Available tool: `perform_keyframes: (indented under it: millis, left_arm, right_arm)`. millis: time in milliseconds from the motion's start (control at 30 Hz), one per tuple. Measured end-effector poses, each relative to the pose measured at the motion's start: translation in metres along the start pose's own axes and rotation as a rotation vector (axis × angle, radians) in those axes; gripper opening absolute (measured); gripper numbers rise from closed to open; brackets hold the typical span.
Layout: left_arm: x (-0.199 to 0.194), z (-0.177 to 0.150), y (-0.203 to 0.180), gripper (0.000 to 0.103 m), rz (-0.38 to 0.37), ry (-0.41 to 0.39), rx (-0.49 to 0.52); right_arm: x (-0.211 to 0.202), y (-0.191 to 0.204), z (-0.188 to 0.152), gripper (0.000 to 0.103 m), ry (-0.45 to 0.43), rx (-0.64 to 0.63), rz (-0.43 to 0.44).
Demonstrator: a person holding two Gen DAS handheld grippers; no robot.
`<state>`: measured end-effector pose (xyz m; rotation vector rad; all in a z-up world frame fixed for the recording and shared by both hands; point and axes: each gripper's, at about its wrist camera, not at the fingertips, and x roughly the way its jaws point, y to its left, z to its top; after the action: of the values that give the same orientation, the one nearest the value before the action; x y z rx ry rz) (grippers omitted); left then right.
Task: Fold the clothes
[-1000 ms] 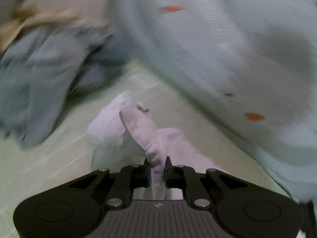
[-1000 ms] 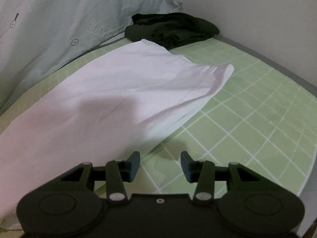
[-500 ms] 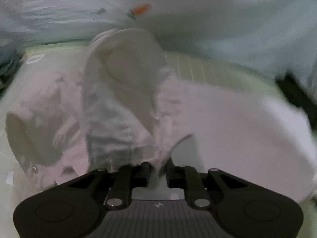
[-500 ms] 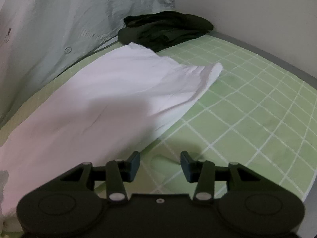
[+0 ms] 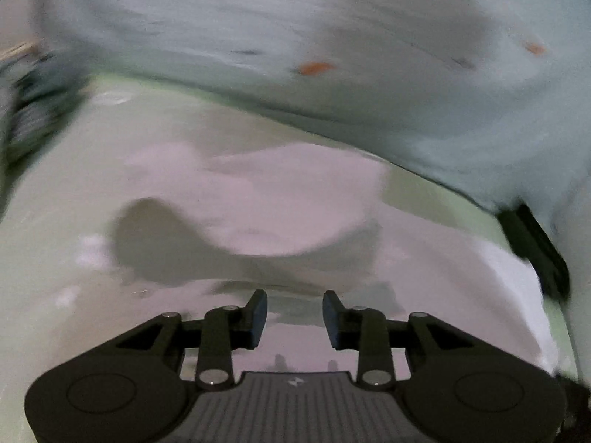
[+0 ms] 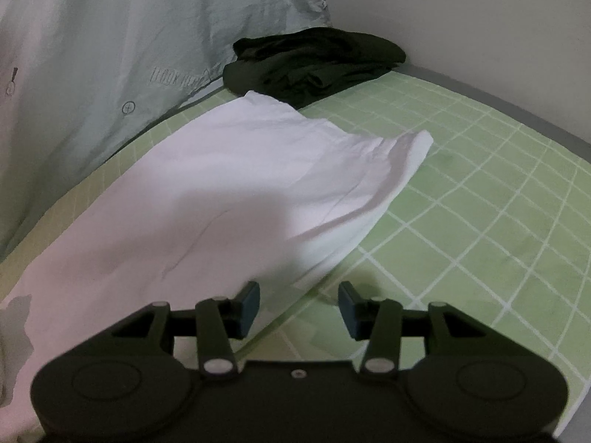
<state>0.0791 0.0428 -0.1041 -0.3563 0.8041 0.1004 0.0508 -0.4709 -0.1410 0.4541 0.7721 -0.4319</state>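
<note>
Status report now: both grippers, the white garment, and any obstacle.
Left gripper open, empty. Right gripper open, empty, at garment edge. White garment lying on green grid mat. Dark clothes pile beyond, not blocking.

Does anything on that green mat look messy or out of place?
Only mildly. The white cloth lies askew, its far corner rumpled rather than flat. Behind it a dark garment sits in a crumpled heap, unfolded. Nothing looks spilled or damaged.
</note>
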Motion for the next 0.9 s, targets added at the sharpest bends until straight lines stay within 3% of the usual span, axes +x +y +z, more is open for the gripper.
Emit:
perform_keyframes:
  millis: [167,200,267,433,500,533,567,633,733,900]
  left_arm:
    - [0.011,0.011,0.058,0.036,0.155,0.002,-0.086]
    - [0.014,0.013,0.067,0.039,0.169,0.004,-0.096]
    - [0.027,0.02,0.077,0.062,0.194,0.029,-0.091]
    - [0.064,0.037,0.095,0.064,0.192,0.076,-0.059]
    - [0.08,0.044,0.106,0.062,0.151,0.099,-0.095]
    - [0.086,0.049,0.11,0.051,0.116,0.108,-0.119]
    - [0.091,0.054,0.112,0.025,0.076,0.109,-0.143]
    - [0.093,0.066,0.106,0.004,0.026,0.088,-0.117]
    - [0.085,0.086,0.077,0.003,-0.051,0.029,-0.002]
    - [0.075,0.111,0.003,0.003,-0.268,-0.06,0.105]
  right_arm:
    - [-0.002,0.007,-0.006,0.051,0.009,0.005,-0.029]
    - [-0.003,0.009,-0.007,0.051,0.009,0.002,-0.034]
    - [-0.006,0.013,-0.011,0.052,0.01,-0.003,-0.045]
    - [-0.012,0.021,-0.018,0.053,0.016,-0.011,-0.07]
    - [-0.015,0.024,-0.021,0.053,0.017,-0.012,-0.081]
    - [-0.016,0.026,-0.021,0.053,0.016,-0.01,-0.085]
    - [-0.017,0.027,-0.021,0.053,0.013,-0.01,-0.09]
    - [-0.017,0.027,-0.019,0.053,0.003,-0.005,-0.097]
    - [-0.018,0.028,-0.015,0.053,-0.013,0.003,-0.108]
    - [-0.011,0.029,-0.007,0.053,-0.025,0.021,-0.105]
